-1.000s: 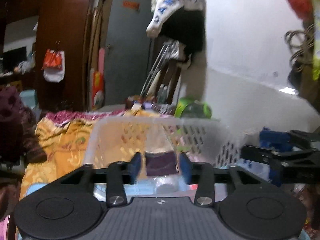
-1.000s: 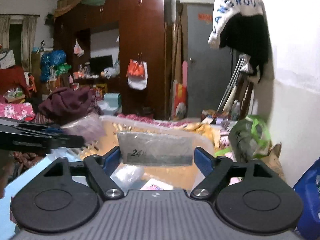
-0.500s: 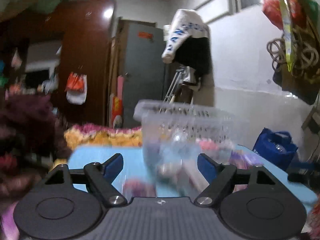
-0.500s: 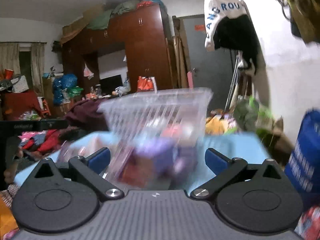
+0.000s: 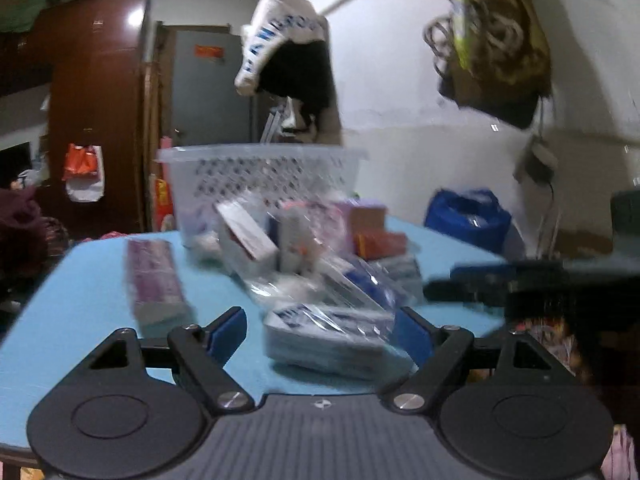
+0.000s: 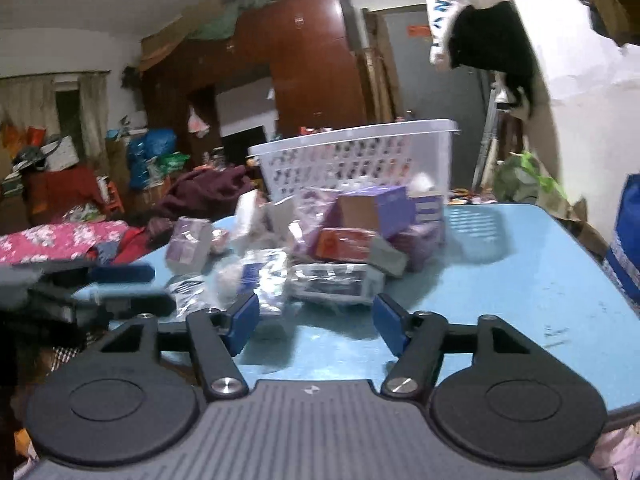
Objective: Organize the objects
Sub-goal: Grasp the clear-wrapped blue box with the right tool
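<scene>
A clear perforated plastic basket point(image 5: 264, 176) stands upright at the far side of a light blue table point(image 5: 84, 304); it also shows in the right wrist view point(image 6: 356, 160). A heap of boxes and plastic-wrapped packs point(image 5: 320, 248) lies in front of it, also seen from the right point(image 6: 336, 240). A purple-and-white box point(image 5: 154, 280) lies apart on the left. My left gripper point(image 5: 320, 332) is open, with a wrapped white-blue pack point(image 5: 332, 332) lying between its fingers. My right gripper point(image 6: 316, 320) is open and empty, just short of the heap.
The right gripper shows at the left view's right edge point(image 5: 500, 284); the left gripper shows at the right view's left edge point(image 6: 92, 284). A blue bag point(image 5: 468, 216) stands beyond the table's right side. Clothes and clutter lie left of the table point(image 6: 64, 236).
A second ago both grippers held packs over the basket. Both have opened and drawn back low over the table, and the objects now lie in a heap in front of the basket.
</scene>
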The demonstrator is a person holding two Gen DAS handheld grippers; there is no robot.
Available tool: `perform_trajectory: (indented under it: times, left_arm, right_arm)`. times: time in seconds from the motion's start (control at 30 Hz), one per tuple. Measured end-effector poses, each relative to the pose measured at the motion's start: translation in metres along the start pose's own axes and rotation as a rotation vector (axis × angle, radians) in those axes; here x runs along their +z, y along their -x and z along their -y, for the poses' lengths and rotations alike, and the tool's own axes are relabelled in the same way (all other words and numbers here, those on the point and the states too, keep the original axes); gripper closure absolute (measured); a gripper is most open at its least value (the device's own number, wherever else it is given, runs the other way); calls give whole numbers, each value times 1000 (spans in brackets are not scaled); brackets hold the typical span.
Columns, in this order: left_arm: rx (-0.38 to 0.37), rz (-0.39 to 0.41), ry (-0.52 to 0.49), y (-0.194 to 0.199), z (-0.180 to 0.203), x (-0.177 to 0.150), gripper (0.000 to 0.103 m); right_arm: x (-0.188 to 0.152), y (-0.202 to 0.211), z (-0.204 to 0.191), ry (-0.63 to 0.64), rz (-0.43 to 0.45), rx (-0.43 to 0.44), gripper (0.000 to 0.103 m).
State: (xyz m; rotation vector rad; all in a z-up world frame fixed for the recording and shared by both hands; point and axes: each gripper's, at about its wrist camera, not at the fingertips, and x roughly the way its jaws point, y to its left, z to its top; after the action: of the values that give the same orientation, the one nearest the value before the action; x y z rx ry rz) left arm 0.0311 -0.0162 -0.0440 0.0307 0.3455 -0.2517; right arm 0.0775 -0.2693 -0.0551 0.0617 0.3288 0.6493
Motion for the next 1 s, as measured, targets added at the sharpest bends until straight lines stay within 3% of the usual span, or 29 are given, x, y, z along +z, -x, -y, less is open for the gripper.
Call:
perform_trajectory:
  times: [0.07, 0.23, 0.4, 0.63, 0.73, 0.83, 1.0]
  left_arm:
    - [5, -15, -16, -7, 5, -5, 19]
    - [53, 5, -38, -9, 0, -11, 25]
    - [91, 41, -33, -3, -11, -13, 26]
    - [105, 42, -30, -1, -19, -14, 26]
    - [103, 37, -23, -3, -21, -14, 26]
    - [113, 40, -25, -3, -23, -16, 26]
    - [116, 55, -17, 2, -28, -15, 26]
  right_arm:
    - [-2, 4, -1, -8, 11, 7, 26]
    - [-11, -5, -18, 34, 1, 26, 26]
    - [-15, -22, -32, 68, -29, 66, 33]
    - [-15, -28, -34, 73, -15, 55, 34]
    - [-15, -28, -36, 88, -9, 38, 45]
    - [-15, -32, -37, 93, -25, 35, 65]
    - [-13, -23, -34, 96, 8, 43, 66]
